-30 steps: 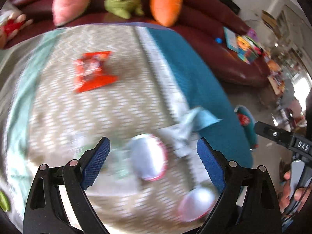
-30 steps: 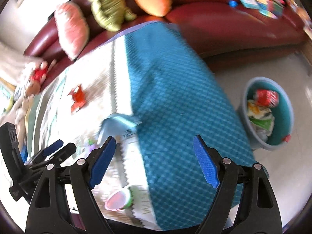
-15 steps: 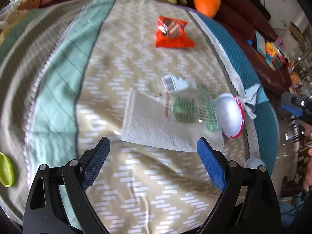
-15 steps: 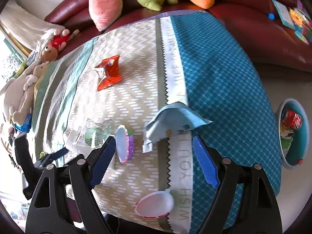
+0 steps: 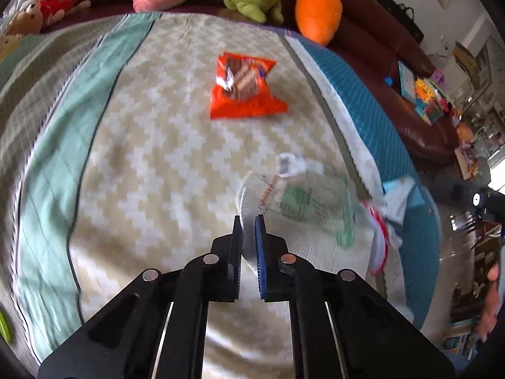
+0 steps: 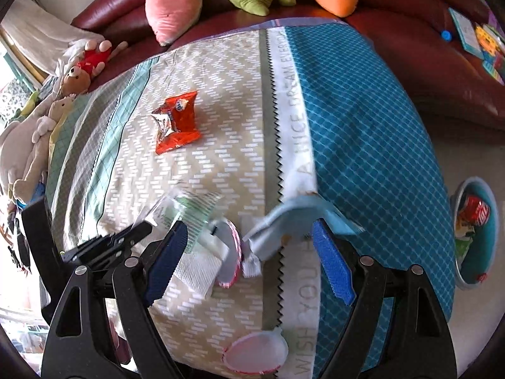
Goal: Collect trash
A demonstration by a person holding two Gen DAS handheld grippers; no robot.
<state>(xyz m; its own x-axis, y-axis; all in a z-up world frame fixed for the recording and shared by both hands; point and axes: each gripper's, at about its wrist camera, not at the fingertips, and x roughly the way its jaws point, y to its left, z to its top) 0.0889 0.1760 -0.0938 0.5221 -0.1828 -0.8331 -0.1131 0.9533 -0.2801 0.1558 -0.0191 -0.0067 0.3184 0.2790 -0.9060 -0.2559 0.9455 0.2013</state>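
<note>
The left gripper (image 5: 248, 225) is pinching the near edge of a clear plastic bag (image 5: 303, 205) printed in green; its jaws have just been closing and now stand nearly together with the film between the pads. The printing on the bag is too blurred to read. The bag is stretching away ahead and to the right of the jaws, lying partly over a white paper napkin (image 6: 199, 270).

The right gripper (image 6: 249, 246) is hovering with its jaws standing wide apart, gripping nothing. Between them are lying a pink-rimmed foil lid (image 6: 232, 252) and the torn end of a light blue wrapper (image 6: 300, 214), whose far side is reaching to the right pad. Nearer than the jaws, at the cloth's edge, a second pink-rimmed lid (image 6: 255, 355) is lying flat.

On the white band of the bedspread (image 6: 240, 120), running away from the jaws, the letters "WISH YOU H" and "A NICE DREAM EVERYDA" are showing.

Farther ahead of both grippers an orange-red snack packet (image 5: 244, 90) is lying crumpled; its logo is unreadable. Well to the right of the right jaws, on the floor, a teal bin (image 6: 486, 271) is holding a red can and other wrappers
</note>
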